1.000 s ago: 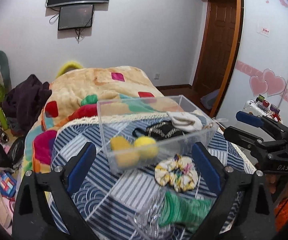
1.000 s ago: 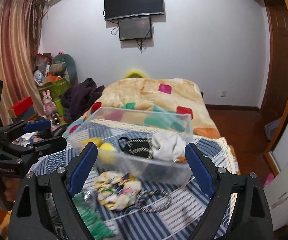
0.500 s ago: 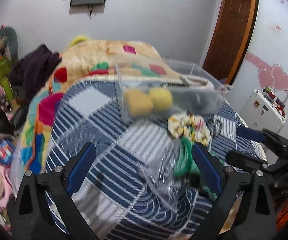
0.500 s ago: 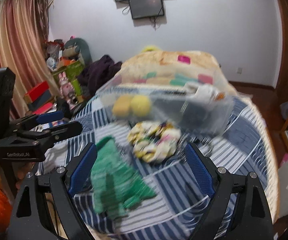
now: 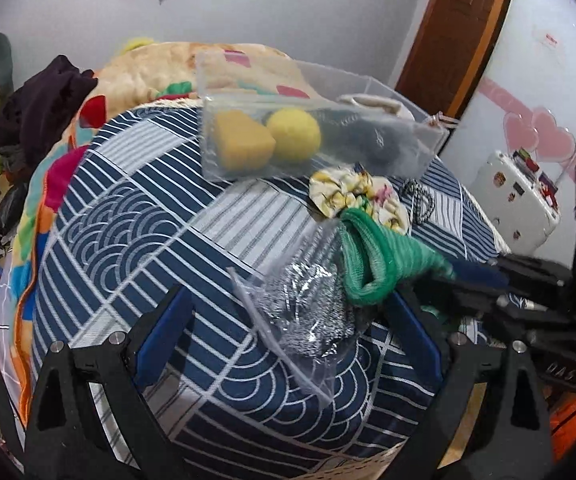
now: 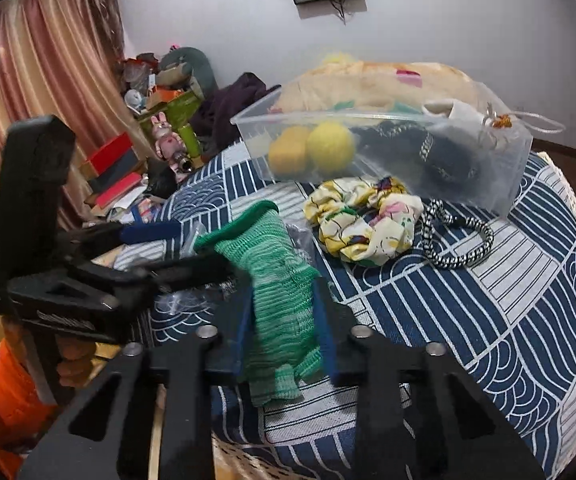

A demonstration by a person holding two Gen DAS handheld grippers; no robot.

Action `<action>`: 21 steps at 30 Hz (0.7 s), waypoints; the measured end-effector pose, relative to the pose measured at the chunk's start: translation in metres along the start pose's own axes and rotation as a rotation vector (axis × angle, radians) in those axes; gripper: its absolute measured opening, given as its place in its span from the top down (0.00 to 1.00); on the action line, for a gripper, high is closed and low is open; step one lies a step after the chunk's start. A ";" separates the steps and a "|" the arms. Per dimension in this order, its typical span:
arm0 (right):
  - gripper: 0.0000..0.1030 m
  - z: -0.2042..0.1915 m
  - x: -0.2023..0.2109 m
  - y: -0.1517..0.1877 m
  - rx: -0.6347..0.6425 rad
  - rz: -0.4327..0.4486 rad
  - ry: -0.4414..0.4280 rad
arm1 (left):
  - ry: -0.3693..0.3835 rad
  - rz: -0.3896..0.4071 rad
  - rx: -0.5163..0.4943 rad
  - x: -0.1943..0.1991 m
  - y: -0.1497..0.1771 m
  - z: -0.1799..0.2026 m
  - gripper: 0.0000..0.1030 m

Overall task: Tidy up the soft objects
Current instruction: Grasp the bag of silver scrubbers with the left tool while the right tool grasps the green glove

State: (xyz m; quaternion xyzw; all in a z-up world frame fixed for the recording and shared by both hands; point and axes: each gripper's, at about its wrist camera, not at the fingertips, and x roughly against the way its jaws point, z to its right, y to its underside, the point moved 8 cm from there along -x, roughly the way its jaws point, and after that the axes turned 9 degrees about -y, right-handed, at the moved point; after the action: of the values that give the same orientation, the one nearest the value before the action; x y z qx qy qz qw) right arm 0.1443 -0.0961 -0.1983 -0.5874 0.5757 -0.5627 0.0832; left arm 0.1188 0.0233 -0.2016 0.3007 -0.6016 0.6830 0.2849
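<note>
The right tool (image 6: 282,320) pinches a green knitted glove (image 6: 276,280) between its blue pads at the near edge of a bed covered in a blue patterned quilt (image 6: 488,300), while the left tool (image 5: 288,316) stands spread wide just above a crumpled clear plastic wrapper (image 5: 308,312) beside the glove. Farther along the quilt sits a clear plastic bin (image 6: 500,184) already holding a yellow sponge (image 6: 288,152), a yellow ball (image 6: 330,146) and dark and white fabric pieces. A floral scrunchie (image 6: 364,220) and a black-and-white hair tie (image 6: 458,236) lie loose between the glove and the bin. The step in hand looks to be carrying the glove to the bin. Doing it well probably means lifting high enough that the dangling cuff clears the scrunchie and the bin's near wall, keeping the squeeze firm on the limp knit, and letting the wrapper fall away rather than dragging it along.
</note>
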 end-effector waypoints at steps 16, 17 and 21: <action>0.88 0.007 0.031 -0.014 0.009 0.107 0.087 | 0.072 0.004 0.002 -0.002 0.000 0.014 0.64; 0.88 0.007 0.033 -0.015 0.008 0.113 0.092 | 0.068 0.012 0.004 0.000 -0.001 0.013 0.67; 0.88 0.012 0.041 -0.022 -0.004 0.138 0.109 | 0.029 0.058 0.001 0.012 -0.008 0.007 0.69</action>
State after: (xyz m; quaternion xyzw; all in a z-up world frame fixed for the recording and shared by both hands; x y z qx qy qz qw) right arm 0.1538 -0.1276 -0.1631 -0.5150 0.6197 -0.5855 0.0891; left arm 0.1173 0.0178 -0.1865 0.2734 -0.6054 0.6957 0.2734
